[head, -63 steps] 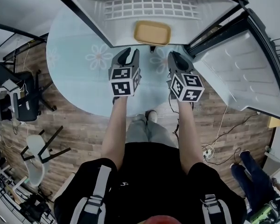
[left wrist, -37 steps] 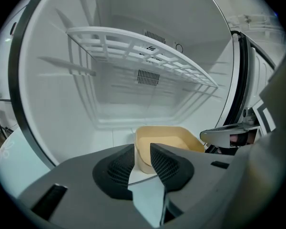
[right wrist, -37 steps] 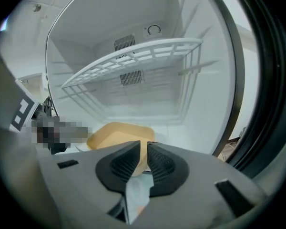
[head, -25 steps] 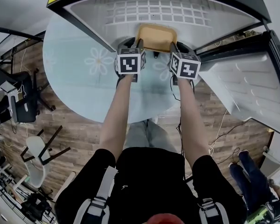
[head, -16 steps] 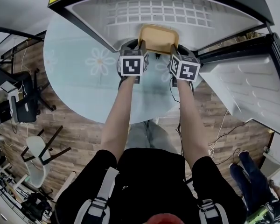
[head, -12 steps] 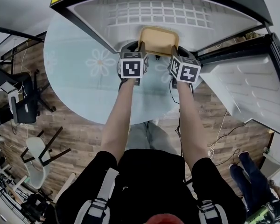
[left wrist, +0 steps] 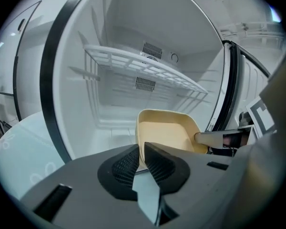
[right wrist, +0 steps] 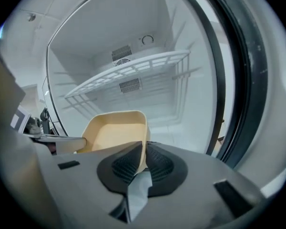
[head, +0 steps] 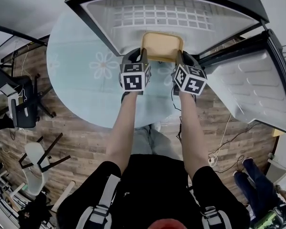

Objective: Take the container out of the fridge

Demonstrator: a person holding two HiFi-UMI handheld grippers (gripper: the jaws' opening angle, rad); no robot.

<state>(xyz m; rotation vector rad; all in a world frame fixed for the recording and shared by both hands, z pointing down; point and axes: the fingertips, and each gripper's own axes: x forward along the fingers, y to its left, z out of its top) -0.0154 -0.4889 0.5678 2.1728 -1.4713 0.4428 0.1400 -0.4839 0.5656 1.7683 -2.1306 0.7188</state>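
Observation:
A shallow yellow container sits on the fridge's floor, just inside the opening. My left gripper reaches to its left wall and my right gripper to its right wall. In the left gripper view the container has its left wall between the ribbed pads of the left gripper, whose jaws are closing and pinch that wall. In the right gripper view the container has its right wall pressed between the pads of the right gripper.
A white wire shelf spans the fridge above the container. The fridge door stands open at the right. The fridge rests on a round glass table with flower prints. Chairs and cables lie on the wooden floor.
Both grippers moved forward from above the table to the container's two sides. The left jaws have narrowed onto its left wall.

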